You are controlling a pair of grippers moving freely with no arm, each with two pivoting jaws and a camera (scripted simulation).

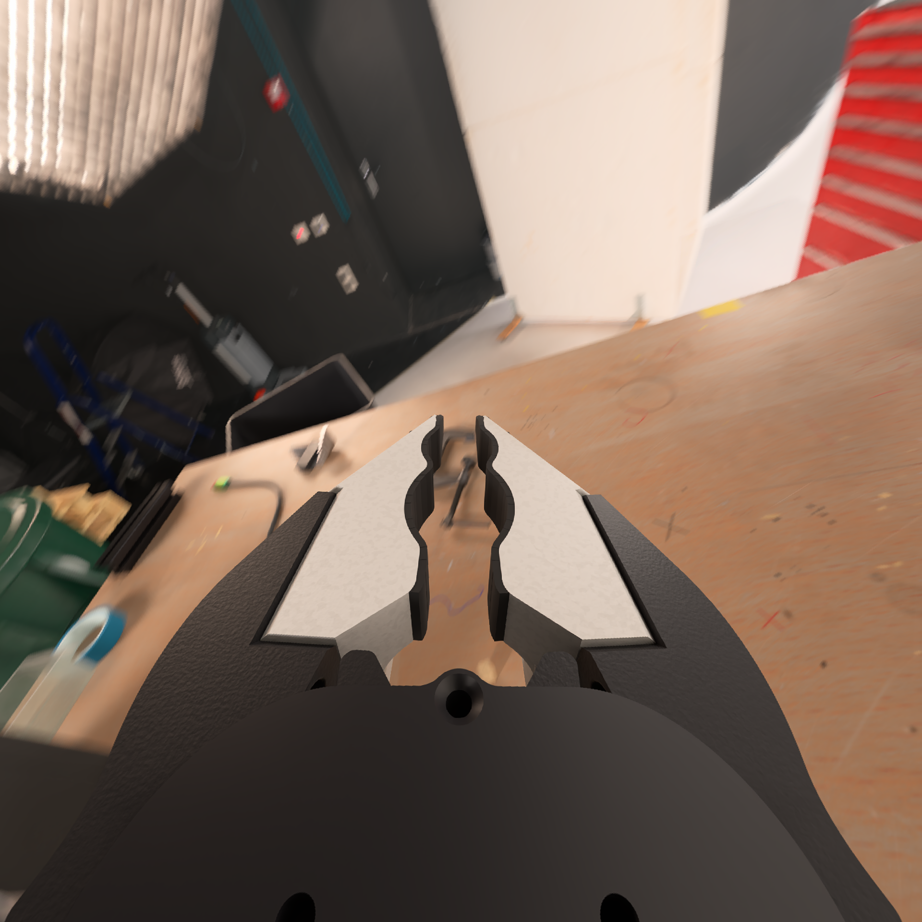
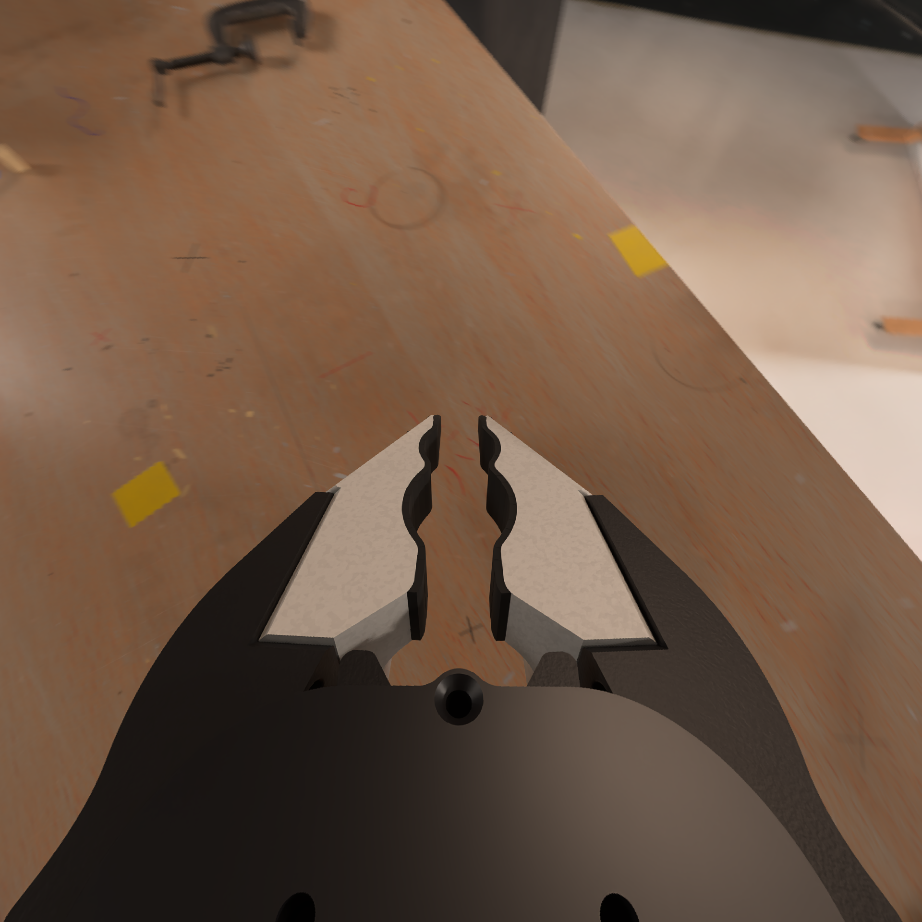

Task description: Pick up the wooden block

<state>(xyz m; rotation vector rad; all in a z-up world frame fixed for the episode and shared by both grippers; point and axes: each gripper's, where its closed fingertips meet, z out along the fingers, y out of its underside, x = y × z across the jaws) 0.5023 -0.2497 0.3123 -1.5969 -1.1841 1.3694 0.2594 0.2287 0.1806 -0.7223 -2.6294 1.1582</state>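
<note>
No wooden block shows clearly. A pale wooden piece (image 2: 11, 160) is cut off by the left edge of the right wrist view, and a small tan bit (image 1: 486, 666) shows under the base of the left fingers; I cannot tell what either is. My left gripper (image 1: 459, 424) hovers over the wooden table (image 1: 698, 474), jaws a narrow gap apart, nothing between them. My right gripper (image 2: 459, 424) hovers over the same table (image 2: 299, 299), jaws a narrow gap apart and empty.
A black C-clamp (image 1: 461, 479) lies ahead of the left gripper and shows far off in the right wrist view (image 2: 239, 45). A cable with a green plug (image 1: 222, 483), a blue tape roll (image 1: 95, 633) and a green bin (image 1: 30, 559) are at left. Yellow tape patches (image 2: 147, 491) (image 2: 636, 249) mark the table.
</note>
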